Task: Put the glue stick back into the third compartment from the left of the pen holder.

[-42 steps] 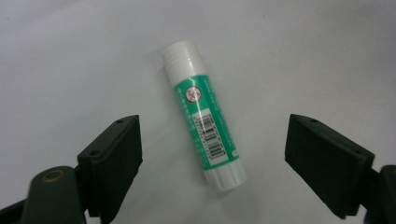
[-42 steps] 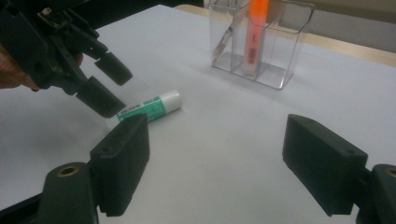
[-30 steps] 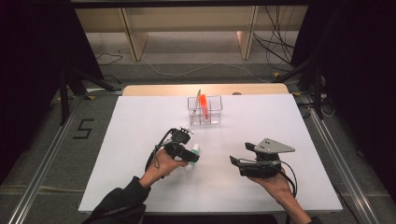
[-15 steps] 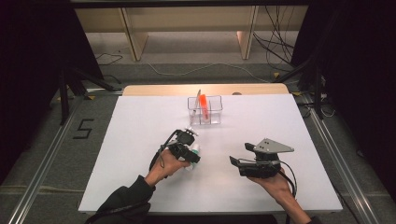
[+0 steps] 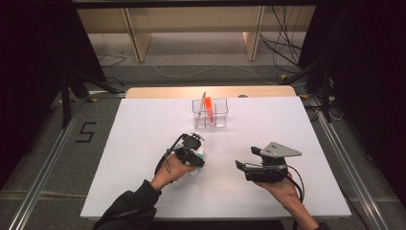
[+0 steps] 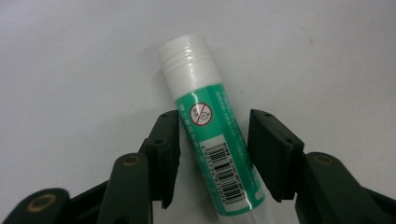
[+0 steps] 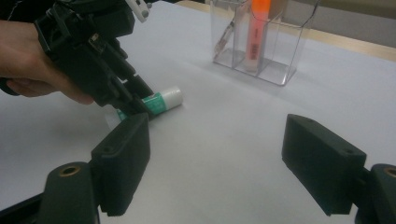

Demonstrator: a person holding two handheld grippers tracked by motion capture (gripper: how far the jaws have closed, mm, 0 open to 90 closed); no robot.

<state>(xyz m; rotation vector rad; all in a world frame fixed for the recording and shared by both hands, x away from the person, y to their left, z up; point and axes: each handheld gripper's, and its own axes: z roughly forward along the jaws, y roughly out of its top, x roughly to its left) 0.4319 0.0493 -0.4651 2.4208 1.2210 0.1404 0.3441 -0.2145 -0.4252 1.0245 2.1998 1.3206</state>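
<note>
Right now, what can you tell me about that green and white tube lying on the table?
The glue stick is a slim tube with a glossy green label, a barcode, a small red prohibition symbol and a white ribbed cap. It looks like plastic. It lies flat on the white table, cap pointing away from the left gripper, whose black jaws stand on either side of its body, not yet clamped.

Left gripper (image 5: 197,155) now sits lower over the glue stick (image 6: 212,140) than a second ago, jaws straddling its green body, a gap still showing.
</note>
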